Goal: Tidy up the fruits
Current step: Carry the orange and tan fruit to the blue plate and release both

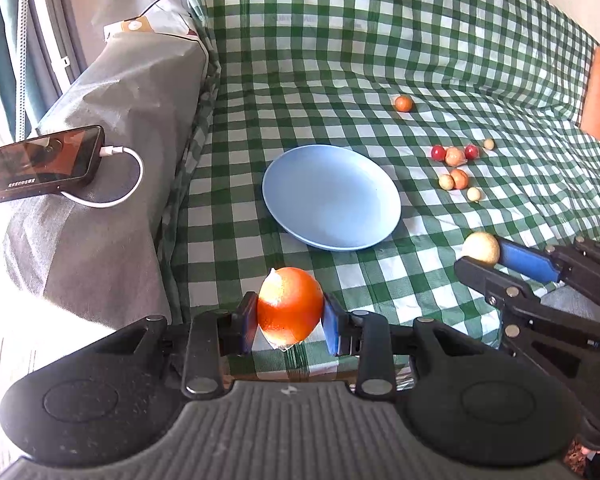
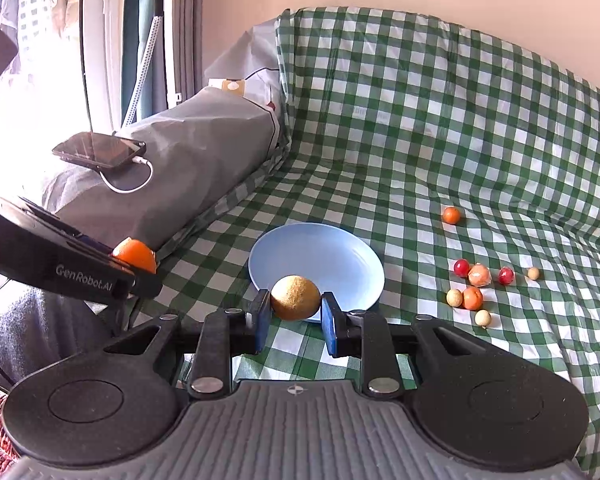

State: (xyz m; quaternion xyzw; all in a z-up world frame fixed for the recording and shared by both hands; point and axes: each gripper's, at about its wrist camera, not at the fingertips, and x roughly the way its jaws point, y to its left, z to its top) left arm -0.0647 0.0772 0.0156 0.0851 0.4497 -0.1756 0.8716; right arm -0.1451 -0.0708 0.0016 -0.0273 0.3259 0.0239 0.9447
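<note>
My left gripper (image 1: 290, 312) is shut on an orange fruit (image 1: 290, 310), held in front of the empty light-blue plate (image 1: 331, 196). My right gripper (image 2: 296, 312) is shut on a tan round fruit (image 2: 296, 297) at the plate's (image 2: 331, 248) near rim. The right gripper with the tan fruit (image 1: 481, 247) shows at the right of the left wrist view. The left gripper with the orange fruit (image 2: 136, 254) shows at the left of the right wrist view. Several small fruits (image 1: 455, 168) (image 2: 475, 284) lie on the checked cloth right of the plate. One small orange fruit (image 1: 403, 103) (image 2: 451, 215) lies farther back.
A green-and-white checked cloth (image 1: 379, 40) covers the sofa seat and back. A grey-covered armrest (image 1: 112, 120) stands at the left with a phone (image 1: 44, 162) on a white charging cable (image 1: 128, 176). A window (image 2: 60, 40) is at the far left.
</note>
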